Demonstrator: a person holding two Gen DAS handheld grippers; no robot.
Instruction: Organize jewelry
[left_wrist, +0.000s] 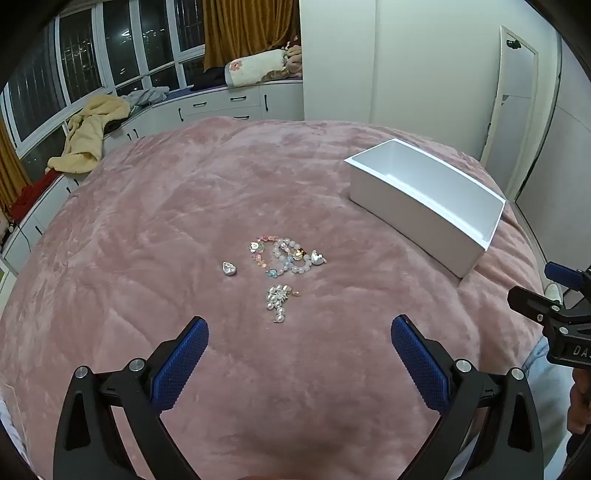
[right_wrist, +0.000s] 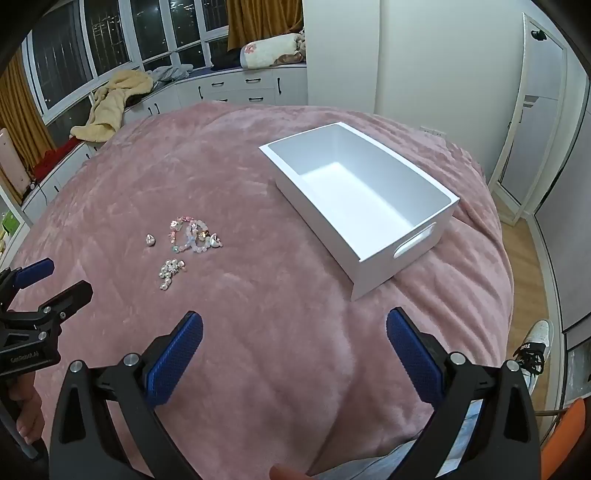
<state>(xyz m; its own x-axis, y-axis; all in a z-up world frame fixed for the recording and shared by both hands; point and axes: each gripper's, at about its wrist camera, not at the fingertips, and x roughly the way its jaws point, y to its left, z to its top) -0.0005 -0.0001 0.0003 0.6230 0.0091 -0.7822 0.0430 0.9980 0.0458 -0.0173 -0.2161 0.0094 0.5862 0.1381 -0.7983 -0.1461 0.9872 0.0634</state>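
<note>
The jewelry lies at the centre of the left wrist frame on the pink bed cover (left_wrist: 147, 221): a beaded bracelet cluster (left_wrist: 286, 254), a small silver charm (left_wrist: 229, 268) to its left, a pearl cluster (left_wrist: 277, 297) just below. The white box (left_wrist: 417, 206) sits upper right, apparently empty. Tangled strands may snag, and plush pile could hide the charm. The left hand-held gripper (left_wrist: 299, 339) and right hand-held gripper (right_wrist: 294, 336) both gape wide, holding nothing.

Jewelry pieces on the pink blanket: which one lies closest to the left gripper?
The silver pearl cluster, directly ahead of the left gripper; the colourful bead bracelets and small silver charm lie farther away.
</note>
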